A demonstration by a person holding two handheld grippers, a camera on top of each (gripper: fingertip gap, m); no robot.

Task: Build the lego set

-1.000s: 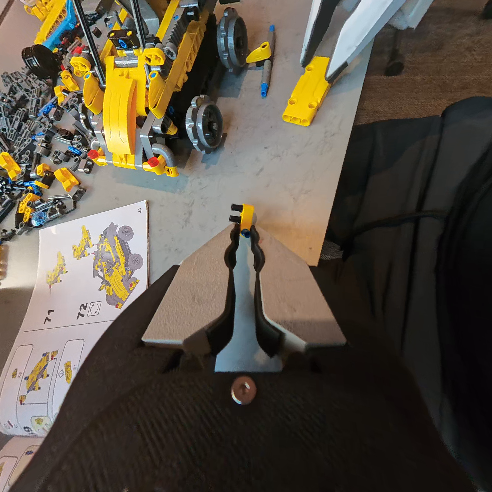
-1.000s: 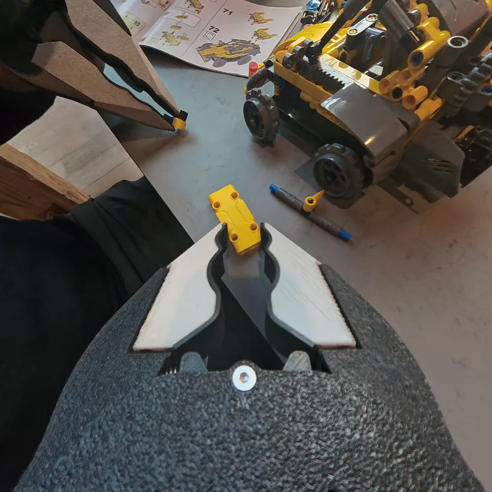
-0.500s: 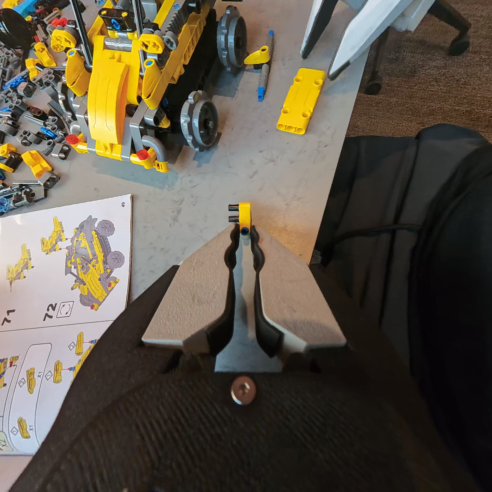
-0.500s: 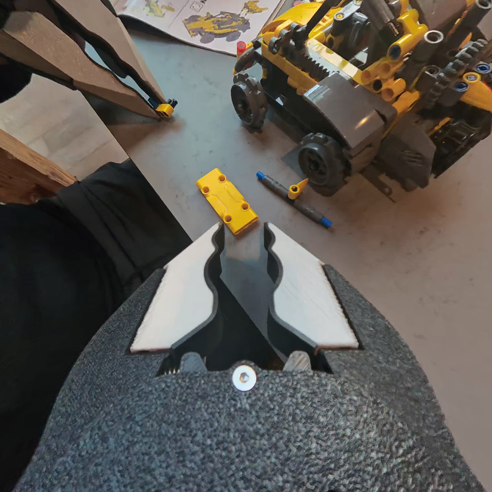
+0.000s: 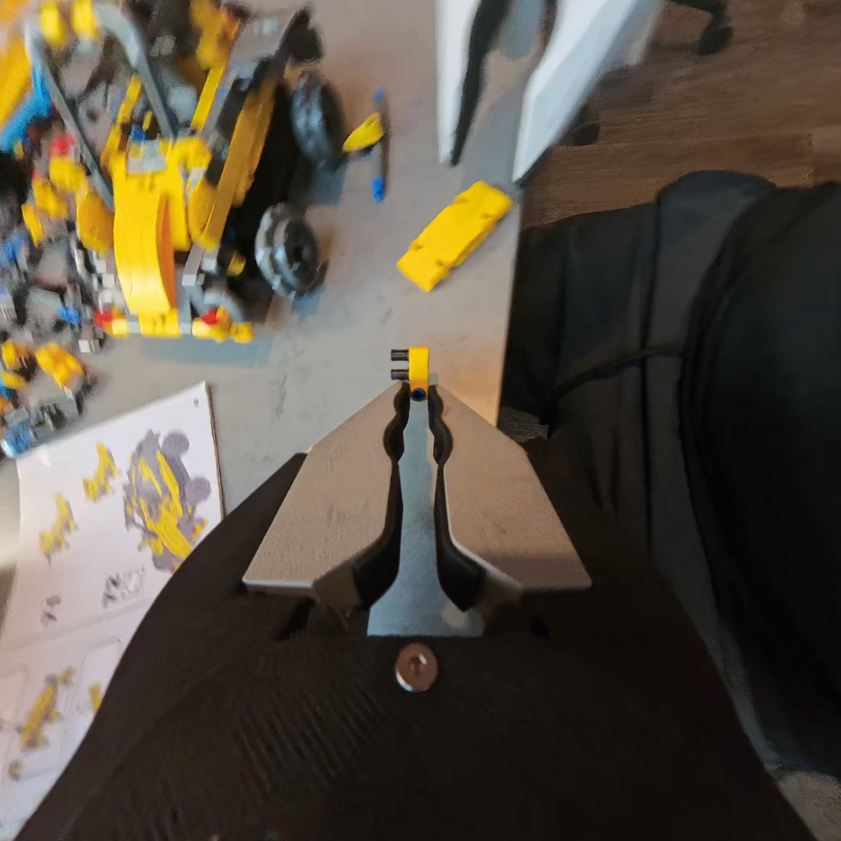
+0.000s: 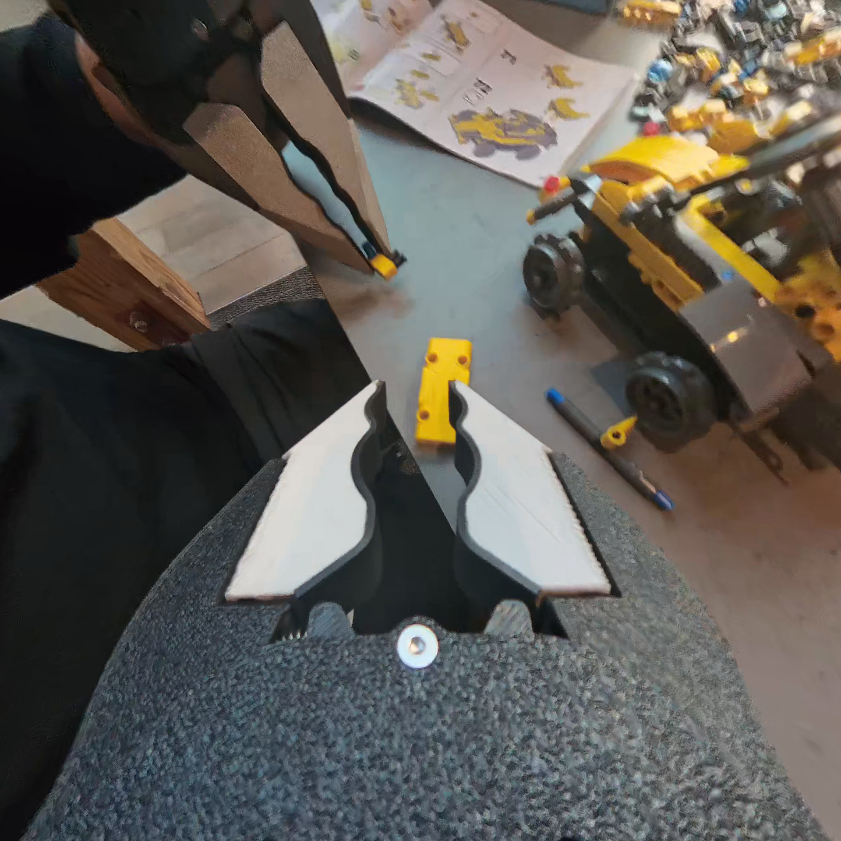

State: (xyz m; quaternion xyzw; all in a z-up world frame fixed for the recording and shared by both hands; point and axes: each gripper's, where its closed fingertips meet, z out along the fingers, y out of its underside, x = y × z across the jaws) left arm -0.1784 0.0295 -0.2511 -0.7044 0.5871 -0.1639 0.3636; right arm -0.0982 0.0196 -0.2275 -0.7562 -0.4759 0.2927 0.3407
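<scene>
My left gripper (image 5: pixel 417 391) is shut on a small yellow connector (image 5: pixel 418 369) with two black pins on its left side, held above the grey table near its right edge. It also shows in the right wrist view (image 6: pixel 380 261) with the connector (image 6: pixel 384 266) at its tip. My right gripper (image 6: pixel 416 387) is open and empty, just above a flat yellow panel (image 6: pixel 439 396) that lies on the table between its fingertips. In the left wrist view the panel (image 5: pixel 455 241) lies near the table edge, below the right gripper's white fingers (image 5: pixel 541 91).
A yellow and grey brick-built vehicle (image 6: pixel 691 255) stands on the table (image 6: pixel 751 569). A grey axle with blue ends and a yellow piece (image 6: pixel 610 448) lies beside its wheel. An open instruction booklet (image 5: pixel 104 537) and a pile of loose parts (image 5: pixel 36 364) lie at the left. Dark clothing (image 5: pixel 682 409) borders the table edge. My right fingertips sit around 9 cm from my left ones.
My right gripper let go of the yellow panel, pulled back, then swung so the panel lies between its open fingertips. My left gripper kept its hold and shifted slightly; its view is now blurred.
</scene>
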